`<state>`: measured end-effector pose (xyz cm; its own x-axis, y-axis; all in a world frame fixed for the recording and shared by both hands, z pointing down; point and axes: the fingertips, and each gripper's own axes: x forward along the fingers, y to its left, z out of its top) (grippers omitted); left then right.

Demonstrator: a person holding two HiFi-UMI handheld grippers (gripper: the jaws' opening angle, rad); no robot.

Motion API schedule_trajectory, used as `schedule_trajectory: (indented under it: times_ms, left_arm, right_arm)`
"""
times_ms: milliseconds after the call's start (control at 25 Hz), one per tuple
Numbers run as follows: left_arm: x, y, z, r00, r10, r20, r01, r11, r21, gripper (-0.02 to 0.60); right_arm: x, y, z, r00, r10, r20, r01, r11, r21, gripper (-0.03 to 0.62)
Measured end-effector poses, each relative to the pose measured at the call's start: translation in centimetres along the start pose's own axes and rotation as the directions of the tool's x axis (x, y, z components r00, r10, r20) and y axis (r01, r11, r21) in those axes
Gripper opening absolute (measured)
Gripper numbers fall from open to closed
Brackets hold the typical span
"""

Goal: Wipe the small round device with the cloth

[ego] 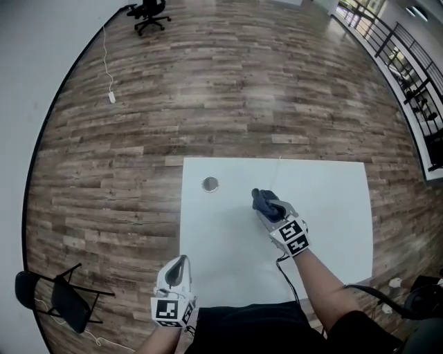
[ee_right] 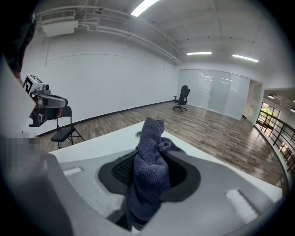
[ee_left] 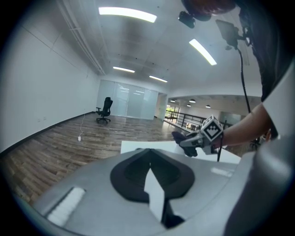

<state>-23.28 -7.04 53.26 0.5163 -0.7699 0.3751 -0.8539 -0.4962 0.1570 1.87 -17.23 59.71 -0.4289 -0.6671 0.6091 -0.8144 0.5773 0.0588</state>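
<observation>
Blue cloth [ee_right: 148, 168] upright between jaws

Nubby dark cloth [ee_right: 147, 170], wood floor [ego: 242, 90], matt table [ego: 332, 207]

The room is bright and evenly lit by long white ceiling strips [ee_left: 126, 14], which flare a little at twelve o'clock in the left gripper view. The glass wall [ee_right: 216, 94] at the far end glows pale, and the wooden floor [ego: 228, 90] carries a soft sheen. The white table [ego: 332, 200] looks nearly washed out, with only faint shadows. Every view bulges like a fisheye: floorboards curve and corners go black. Toward six o'clock the grey shells of the left claw [ee_left: 150, 159] and right claw [ee_right: 147, 147] blur, while the cloth [ee_right: 148, 177] shows its weave.
</observation>
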Motion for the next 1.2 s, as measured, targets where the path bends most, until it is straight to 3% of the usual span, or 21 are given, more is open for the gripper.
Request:
schedule_trajectory:
  times_ms: [280,680,1000,1200]
  left_arm:
    - [1.0,-1.3,0.1,0.999,-0.036,0.002,0.036,0.998,0.053,0.008]
    - [-0.5,-2.4,0.8,0.999,-0.035,0.027,0.033,0.998,0.052,0.008]
    - [-1.3,-2.6,0.2,1.000,-0.018,0.011,0.018,0.999,0.049,0.008]
    - [-1.2,-2.9,0.4,1.000,-0.021,0.021,0.020,0.999,0.045,0.008]
  right_arm:
    - [2.4,0.3,-0.5,1.000,0.018,0.020,-0.018,1.000,-0.004,0.129]
    - [2.9,3.1,-0.3,0.994,0.101,-0.038,-0.103,0.993,-0.055,0.129]
    - [3.2,4.7,-3.8,0.981,0.168,-0.094,-0.158,0.981,0.110,0.129]
    - [1.6,3.8,0.0,0.988,0.154,0.015,-0.155,0.981,0.114,0.129]
